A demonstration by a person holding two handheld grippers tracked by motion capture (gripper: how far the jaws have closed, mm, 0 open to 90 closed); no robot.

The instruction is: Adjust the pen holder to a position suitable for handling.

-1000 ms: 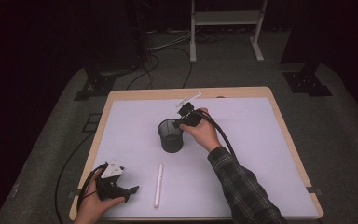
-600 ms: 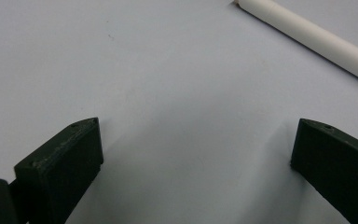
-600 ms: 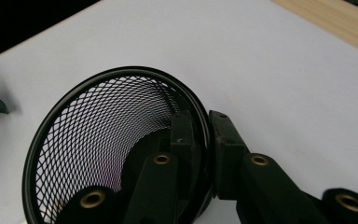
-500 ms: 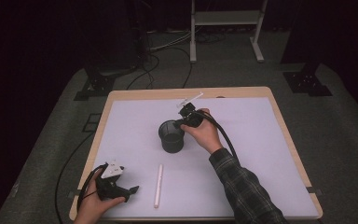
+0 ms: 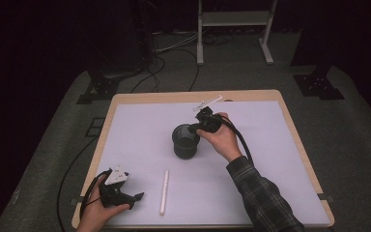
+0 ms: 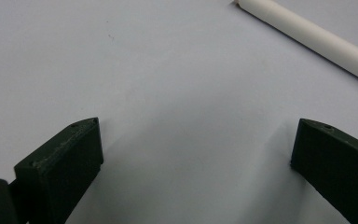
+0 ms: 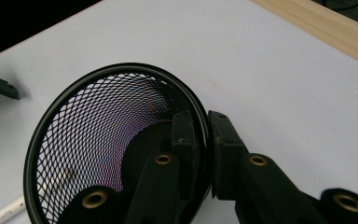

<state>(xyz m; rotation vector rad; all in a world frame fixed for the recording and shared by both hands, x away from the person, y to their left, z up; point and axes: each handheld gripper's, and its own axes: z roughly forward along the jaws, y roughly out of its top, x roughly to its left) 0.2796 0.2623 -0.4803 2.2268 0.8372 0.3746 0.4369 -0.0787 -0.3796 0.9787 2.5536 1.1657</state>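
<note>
Right gripper pinches the rim of the black mesh cup, one jaw inside the wall, one outside, closed tight on it. Cup sits near the middle of the white worktop, tipped slightly toward the gripper. Left gripper rests at the worktop's near left corner, jaws wide apart with nothing between them. White stick lies flat just beside it, apart from the cup.
</note>
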